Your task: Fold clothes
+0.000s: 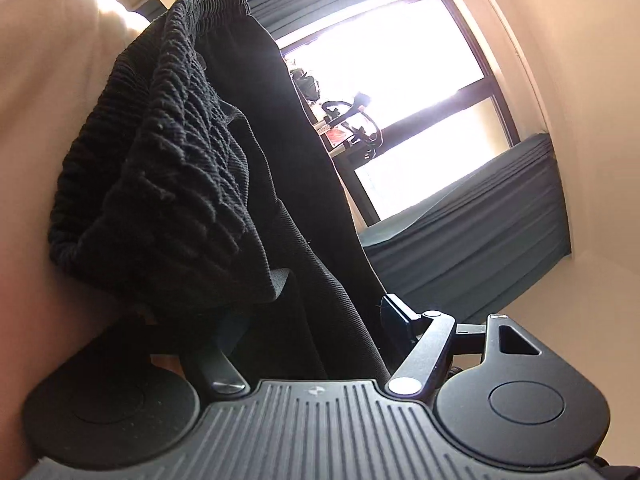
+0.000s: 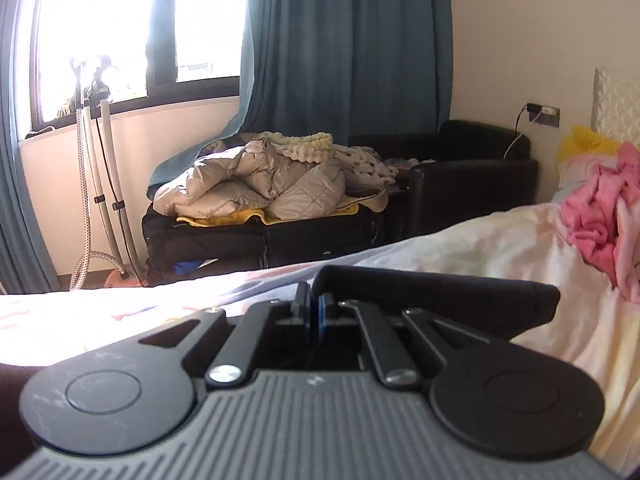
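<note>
In the left wrist view a black garment (image 1: 224, 184) with a ribbed elastic waistband (image 1: 132, 184) fills the middle, lying on the pale bedsheet (image 1: 44, 120). The view is rolled sideways. My left gripper (image 1: 320, 312) has the cloth between its fingers; the left finger is buried under fabric, the right finger (image 1: 396, 312) shows beside it. In the right wrist view my right gripper (image 2: 316, 304) is shut, its blue pads pressed together, with a black fabric fold (image 2: 440, 296) lying just beyond and to the right on the bed (image 2: 460, 248). Whether it pinches the cloth is hidden.
A pink crumpled garment (image 2: 600, 216) lies on the bed at right, with a yellow item (image 2: 580, 144) behind. Beyond the bed: a black case piled with a beige quilted jacket (image 2: 260, 188), a black armchair (image 2: 472, 176), a garment steamer (image 2: 96, 152), teal curtains (image 2: 340, 60), a bright window (image 1: 400, 92).
</note>
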`<action>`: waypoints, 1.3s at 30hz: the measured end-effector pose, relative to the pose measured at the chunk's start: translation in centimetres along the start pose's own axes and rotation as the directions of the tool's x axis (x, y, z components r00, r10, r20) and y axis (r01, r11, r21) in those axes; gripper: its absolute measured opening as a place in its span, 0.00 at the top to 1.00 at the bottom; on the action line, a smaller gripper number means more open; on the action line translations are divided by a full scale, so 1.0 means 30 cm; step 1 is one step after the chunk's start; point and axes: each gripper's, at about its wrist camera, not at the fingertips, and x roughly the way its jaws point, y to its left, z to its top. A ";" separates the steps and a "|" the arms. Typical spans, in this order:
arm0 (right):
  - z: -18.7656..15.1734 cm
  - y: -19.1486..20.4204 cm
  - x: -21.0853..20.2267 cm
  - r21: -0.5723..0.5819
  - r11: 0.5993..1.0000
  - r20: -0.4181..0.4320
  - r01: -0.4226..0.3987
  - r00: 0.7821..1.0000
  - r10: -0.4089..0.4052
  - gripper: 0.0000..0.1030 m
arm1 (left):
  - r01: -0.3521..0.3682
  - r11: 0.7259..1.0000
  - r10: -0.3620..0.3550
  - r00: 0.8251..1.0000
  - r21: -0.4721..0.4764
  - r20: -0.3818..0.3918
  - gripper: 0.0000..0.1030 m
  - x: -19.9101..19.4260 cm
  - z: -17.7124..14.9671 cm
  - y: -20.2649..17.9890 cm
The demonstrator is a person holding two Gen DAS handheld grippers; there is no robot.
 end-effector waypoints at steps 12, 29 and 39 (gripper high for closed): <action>-0.008 0.218 0.080 -0.226 0.974 0.010 -0.006 1.000 0.009 0.16 | -0.005 0.992 0.000 0.999 0.125 0.040 0.28 0.048 -0.072 -0.082; -0.468 -0.201 -0.294 0.713 0.683 -0.220 -0.155 0.877 0.428 0.17 | 0.016 0.990 -0.025 0.998 0.139 0.065 0.22 0.055 -0.143 -0.069; -0.459 -0.330 -0.252 0.737 0.674 -0.116 -0.043 0.975 0.189 0.95 | 0.058 0.988 -0.075 0.990 0.142 0.115 0.20 0.046 -0.166 -0.040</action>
